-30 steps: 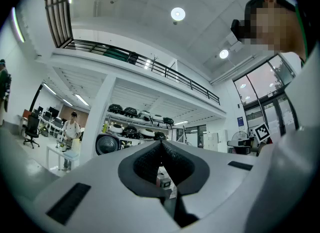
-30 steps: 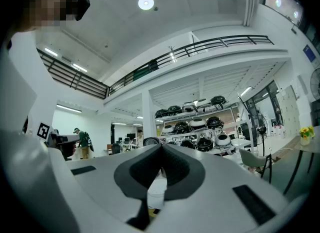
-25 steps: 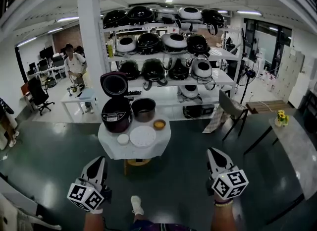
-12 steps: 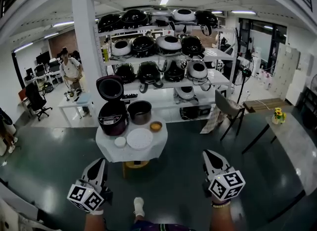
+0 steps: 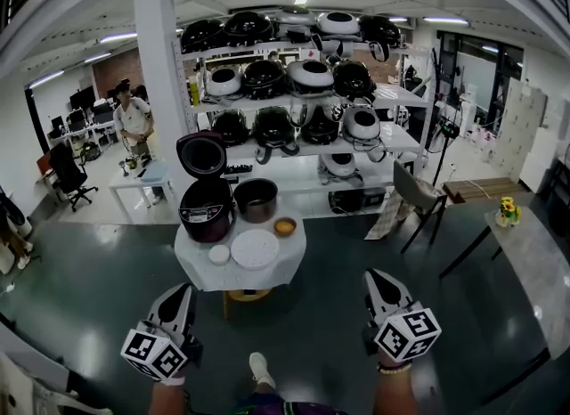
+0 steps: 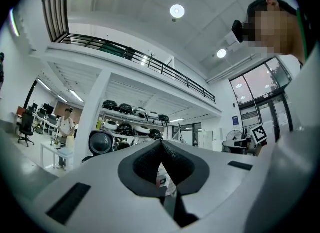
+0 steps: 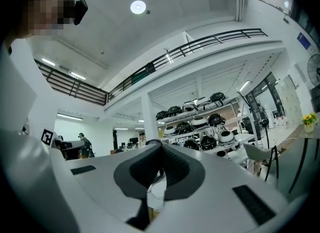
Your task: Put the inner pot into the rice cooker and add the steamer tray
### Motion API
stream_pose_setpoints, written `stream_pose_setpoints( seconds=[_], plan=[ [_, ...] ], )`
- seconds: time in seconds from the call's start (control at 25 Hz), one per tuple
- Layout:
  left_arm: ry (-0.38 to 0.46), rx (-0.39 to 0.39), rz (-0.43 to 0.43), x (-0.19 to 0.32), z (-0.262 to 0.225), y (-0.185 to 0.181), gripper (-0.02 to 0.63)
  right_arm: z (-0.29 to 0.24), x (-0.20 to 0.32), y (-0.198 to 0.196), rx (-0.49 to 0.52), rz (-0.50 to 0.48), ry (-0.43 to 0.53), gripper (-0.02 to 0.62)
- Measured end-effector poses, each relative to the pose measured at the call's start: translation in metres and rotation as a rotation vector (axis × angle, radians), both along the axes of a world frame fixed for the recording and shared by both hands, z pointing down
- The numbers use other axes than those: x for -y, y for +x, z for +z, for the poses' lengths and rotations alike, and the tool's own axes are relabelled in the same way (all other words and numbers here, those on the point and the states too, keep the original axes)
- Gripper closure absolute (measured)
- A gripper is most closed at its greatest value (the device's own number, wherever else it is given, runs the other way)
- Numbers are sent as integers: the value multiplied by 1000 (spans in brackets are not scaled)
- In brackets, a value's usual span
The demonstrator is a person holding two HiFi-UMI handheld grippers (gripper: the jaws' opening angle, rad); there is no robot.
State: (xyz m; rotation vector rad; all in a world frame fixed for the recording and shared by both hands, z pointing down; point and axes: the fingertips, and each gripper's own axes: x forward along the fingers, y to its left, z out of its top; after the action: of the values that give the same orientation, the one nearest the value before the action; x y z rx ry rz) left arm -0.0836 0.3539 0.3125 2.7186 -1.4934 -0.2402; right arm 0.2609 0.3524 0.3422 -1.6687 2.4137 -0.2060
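Note:
A small round table [image 5: 200,275] with a white cloth stands some way ahead on the floor. On it a black rice cooker [image 5: 207,210] has its lid up, and the dark inner pot [image 5: 256,199] stands to its right. In front lies the white round steamer tray [image 5: 255,248], beside a small white dish [image 5: 219,254] and an orange bowl [image 5: 285,225]. My left gripper [image 5: 181,294] and right gripper [image 5: 375,280] hang low, well short of the table. Both are shut and empty, with the left gripper [image 6: 161,145] and right gripper [image 7: 161,146] jaw tips touching.
Behind the table stand white shelves [image 5: 392,97] full of rice cookers, with a white pillar [image 5: 165,75] at the left. A chair [image 5: 414,195] and a grey table with yellow flowers [image 5: 508,213] are at the right. A person [image 5: 134,119] stands far left.
The table sits slightly lower and nearer in the head view, and my shoe has shifted. Both grippers stay shut and keep their places.

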Motion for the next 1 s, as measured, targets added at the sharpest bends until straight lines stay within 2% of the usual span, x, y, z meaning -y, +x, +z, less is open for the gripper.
stream_pose_setpoints(
  seconds=[0.28,0.48,0.72,1.0],
  plan=[
    [-25,1,-33,49,15,-19,584,14,50,-16,-8,-16,-29,589],
    [-20,5,21,105,14,-14,584,4,105,-15,-26,8,-40,589],
    [7,7,24,187,3,-35,584,-16,191,-47,-61,-20,-27,589],
    [19,27,64,277,-8,-74,584,-37,294,-104,-106,-53,-13,591]
  ],
)
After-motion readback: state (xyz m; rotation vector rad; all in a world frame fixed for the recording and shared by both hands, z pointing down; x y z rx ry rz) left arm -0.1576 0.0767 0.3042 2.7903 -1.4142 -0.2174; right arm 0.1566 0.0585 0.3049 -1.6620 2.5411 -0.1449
